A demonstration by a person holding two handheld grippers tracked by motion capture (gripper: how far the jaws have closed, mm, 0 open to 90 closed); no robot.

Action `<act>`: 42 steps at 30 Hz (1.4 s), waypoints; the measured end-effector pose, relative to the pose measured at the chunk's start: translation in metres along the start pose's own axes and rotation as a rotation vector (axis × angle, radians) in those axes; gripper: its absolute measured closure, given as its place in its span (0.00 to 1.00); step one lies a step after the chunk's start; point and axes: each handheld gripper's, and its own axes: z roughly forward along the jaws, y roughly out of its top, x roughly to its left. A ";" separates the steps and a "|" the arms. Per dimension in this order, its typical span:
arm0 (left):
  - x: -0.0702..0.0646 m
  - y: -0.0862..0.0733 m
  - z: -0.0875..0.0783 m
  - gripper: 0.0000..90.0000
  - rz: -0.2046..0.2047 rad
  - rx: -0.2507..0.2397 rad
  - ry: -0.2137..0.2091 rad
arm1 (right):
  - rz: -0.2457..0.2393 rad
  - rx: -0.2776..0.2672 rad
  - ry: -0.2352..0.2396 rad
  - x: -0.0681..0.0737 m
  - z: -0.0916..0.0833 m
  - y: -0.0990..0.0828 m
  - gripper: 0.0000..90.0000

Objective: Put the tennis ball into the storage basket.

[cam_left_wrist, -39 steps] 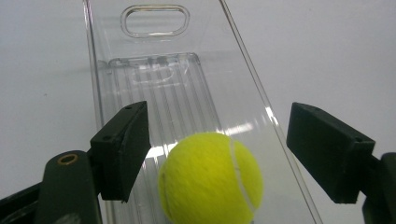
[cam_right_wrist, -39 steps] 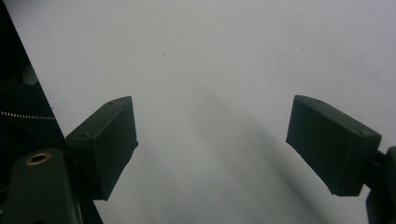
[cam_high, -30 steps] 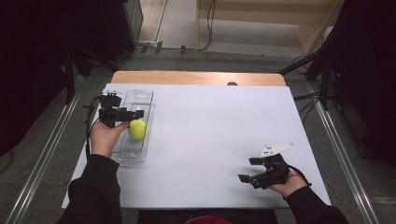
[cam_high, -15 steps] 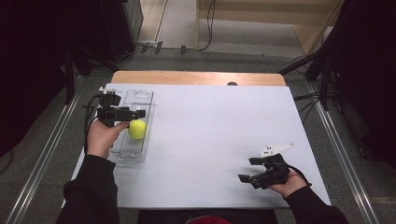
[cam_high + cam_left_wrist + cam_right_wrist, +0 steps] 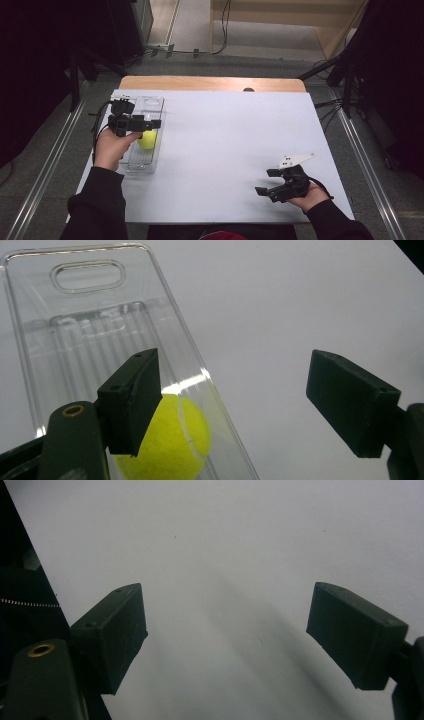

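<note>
Left gripper view: tennis ball [image 5: 170, 445] partly cut off

You have a white rectangular table [image 5: 225, 150] with a bare wooden strip along its twelve o'clock edge. At about nine o'clock a clear ribbed plastic tray [image 5: 150, 107] lies flat on it, long side running toward twelve.

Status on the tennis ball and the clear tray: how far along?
Done: the yellow-green tennis ball lies inside the clear plastic tray at the table's left. In hand: nothing. The left claw is open above the ball, gripping nothing; the right claw rests open on the white table. Left: probably only pulling the left claw away.
</note>
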 end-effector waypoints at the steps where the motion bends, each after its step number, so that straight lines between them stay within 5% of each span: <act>1: -0.001 0.000 0.000 0.25 0.006 0.003 -0.004 | 0.001 0.000 0.000 0.000 0.000 0.000 0.16; 42: -0.041 -0.005 0.024 0.25 0.097 0.027 -0.163 | -0.006 0.002 -0.003 0.000 0.000 0.000 0.16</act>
